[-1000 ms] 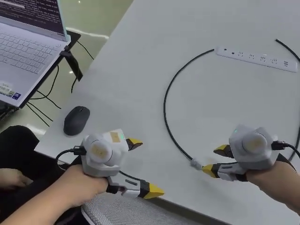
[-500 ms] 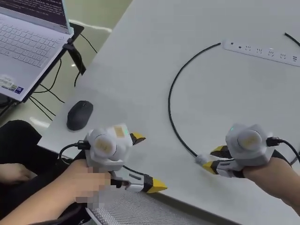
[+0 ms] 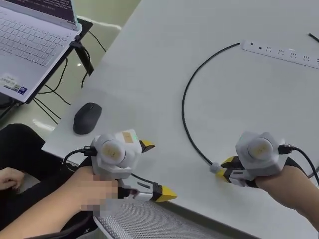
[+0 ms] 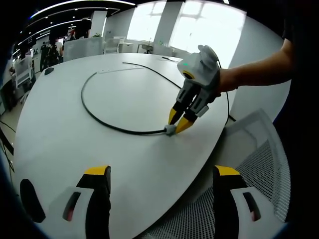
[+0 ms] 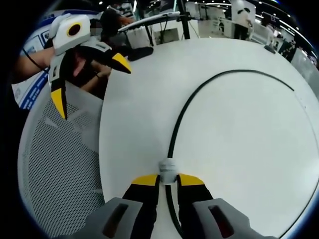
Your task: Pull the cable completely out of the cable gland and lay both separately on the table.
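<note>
As the right gripper [image 3: 224, 168] meets the near end of a black cable [image 3: 184, 109], its yellow-tipped jaws stand drawn close together on either side of the small pale cable gland [image 3: 215, 168]. In the right gripper view the cable runs back between them. Whether they actually pinch the fitting cannot be told.

The gland sits on the cable's end, resting on the white table [image 3: 149, 74] close to its near edge. From there the cable sweeps away in a wide arc toward a white power strip [image 3: 279, 52].

The left gripper [image 3: 158, 171] hovers well apart at the table edge, above a mesh chair seat [image 3: 129, 221]. Its jaws are spread wide and empty and point toward the gland, apparently ready to take the cable so the two parts can be drawn apart. Gland and cable are not yet separated. A computer mouse [image 3: 87, 118] and a laptop [image 3: 30, 45] lie off to the left.
</note>
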